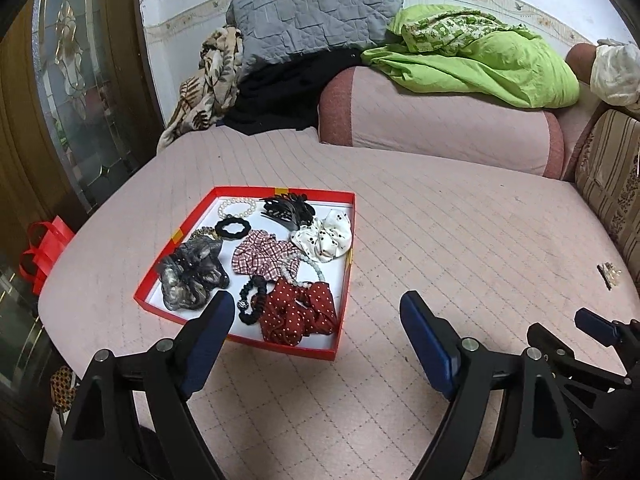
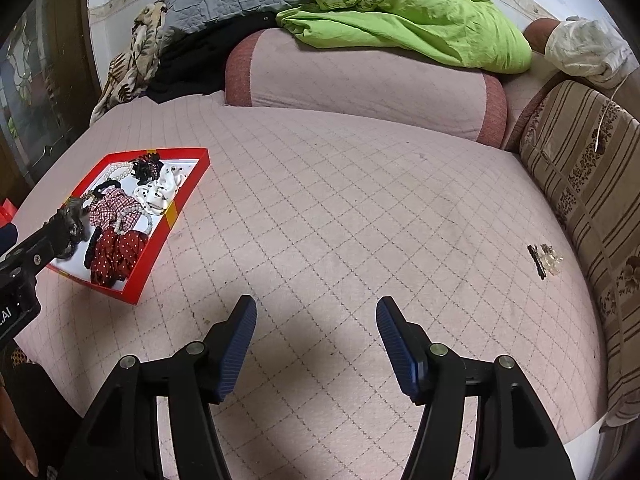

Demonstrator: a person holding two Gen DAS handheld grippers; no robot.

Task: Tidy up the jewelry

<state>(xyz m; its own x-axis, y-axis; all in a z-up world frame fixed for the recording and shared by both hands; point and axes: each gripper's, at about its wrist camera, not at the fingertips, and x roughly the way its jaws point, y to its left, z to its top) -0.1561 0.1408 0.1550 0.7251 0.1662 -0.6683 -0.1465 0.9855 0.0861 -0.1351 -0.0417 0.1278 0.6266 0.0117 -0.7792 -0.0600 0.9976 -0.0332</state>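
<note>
Right wrist: ".AI" on hand-held gripper (image 2: 10, 276)

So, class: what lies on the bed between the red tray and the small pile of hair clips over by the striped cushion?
Nothing: in the right wrist view, only bare pink quilted bedcover stretches from the red tray to the hair clips.

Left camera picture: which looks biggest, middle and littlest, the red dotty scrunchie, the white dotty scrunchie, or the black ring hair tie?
1. Red dotty scrunchie, though it lies nearest the camera.
2. White dotty scrunchie.
3. Black ring hair tie, clearly the smallest.
</note>
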